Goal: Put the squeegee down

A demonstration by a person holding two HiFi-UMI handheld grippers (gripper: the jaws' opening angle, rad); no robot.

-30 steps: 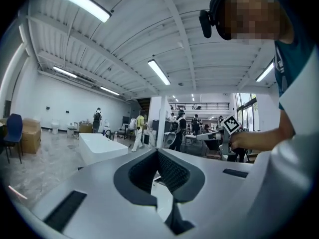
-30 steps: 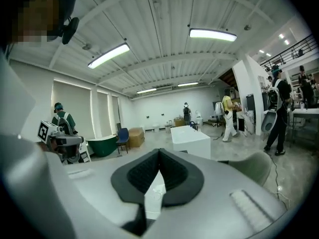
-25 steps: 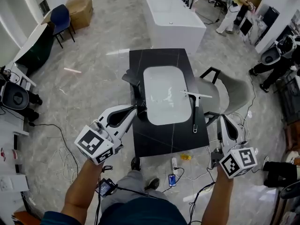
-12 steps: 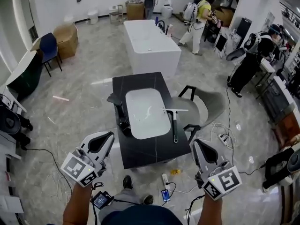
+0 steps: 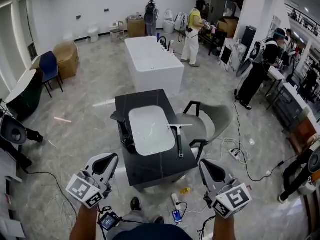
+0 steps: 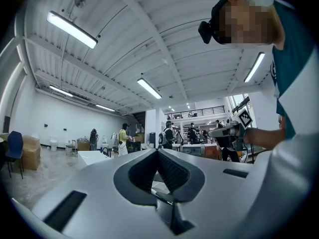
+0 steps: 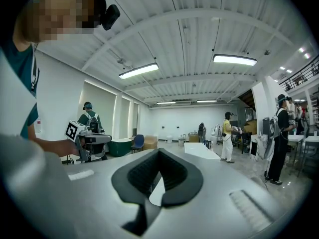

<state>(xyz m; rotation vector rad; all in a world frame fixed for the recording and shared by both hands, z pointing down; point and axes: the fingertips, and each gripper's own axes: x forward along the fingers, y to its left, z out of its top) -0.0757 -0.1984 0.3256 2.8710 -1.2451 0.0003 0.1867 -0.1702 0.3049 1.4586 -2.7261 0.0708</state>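
The squeegee (image 5: 178, 137) lies on the black table (image 5: 150, 171), just right of the white basin (image 5: 149, 129), blade at the far end and handle pointing towards me. Neither gripper touches it. My left gripper (image 5: 114, 157) hangs in front of the table's near left corner, jaws shut with nothing between them (image 6: 158, 150). Off the near right corner my right gripper (image 5: 202, 163) is held level, also shut and empty (image 7: 159, 151). Both stand clear of the table edge.
A grey chair (image 5: 212, 120) stands against the table's right side. A black faucet (image 5: 125, 129) sits left of the basin. Beyond is a white bathtub (image 5: 152, 64). Cables and plugs (image 5: 177, 204) lie on the floor by my feet. People stand at the back and right.
Both grippers have drawn back from the table towards me and risen. The table now looks farther off. The squeegee stays where it lay beside the basin.
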